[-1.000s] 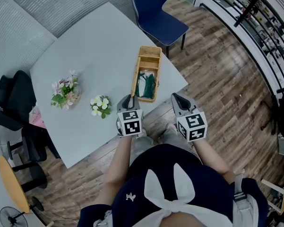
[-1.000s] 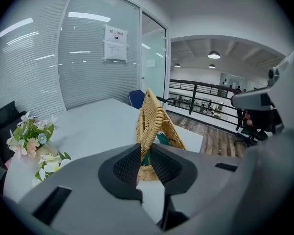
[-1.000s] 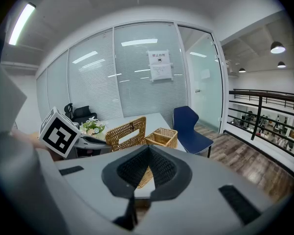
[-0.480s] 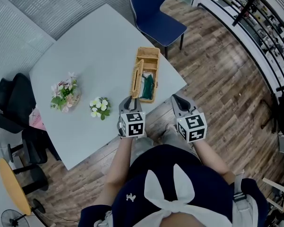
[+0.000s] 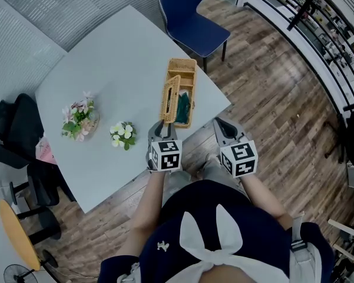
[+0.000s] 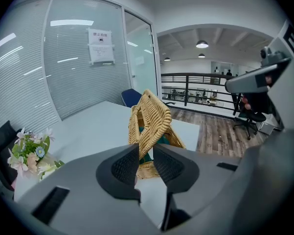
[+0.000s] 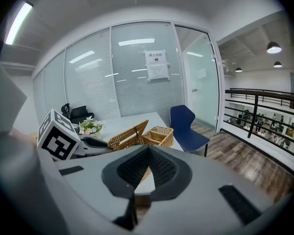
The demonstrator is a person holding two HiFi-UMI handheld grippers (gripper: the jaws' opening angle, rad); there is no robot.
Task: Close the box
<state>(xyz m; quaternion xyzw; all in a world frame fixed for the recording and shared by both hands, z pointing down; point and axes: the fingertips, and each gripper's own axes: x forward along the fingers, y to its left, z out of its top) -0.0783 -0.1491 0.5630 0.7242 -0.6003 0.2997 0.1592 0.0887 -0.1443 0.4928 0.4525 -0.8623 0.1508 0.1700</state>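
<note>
Wicker box [image 5: 193, 93] sits on the table [image 5: 106, 63] right ahead of the left gripper [image 6: 145, 149], its near end just past those fingertips. From the right gripper [image 7: 147, 149] it lies ahead & off to the left, apart. Lid [image 6: 149, 121] stands on its hinged long edge, approx upright, so box not yet shut. Left fingers: jaws have just been opening, now a narrow gap btw pads. Lid's near edge lines up w/ that gap just beyond the tips, but pads don't press on it, so nothing held. Right fingers: pads meet at the tips, closed on nothing. Handling, as I judge it: woven cane, so light, fairly stiff w/ a bit of give. Rough weave = good bite, not slippery. Won't break easily, but thin strands could snag or crack if pinched hard. Light box on a smooth top prob. slides when pushed, so the right fingers could brace the near wall on their side. Best hold: lid's free top edge near the corner closest to the left fingertips, pinched across its thickness. Alt.: nudge its flat outer face over w/ the tips & lower it gently. Green stuff [image 5: 183, 106] inside, beyond the left tips, may stand proud & stop the lid seating; can't tell from here.
</note>
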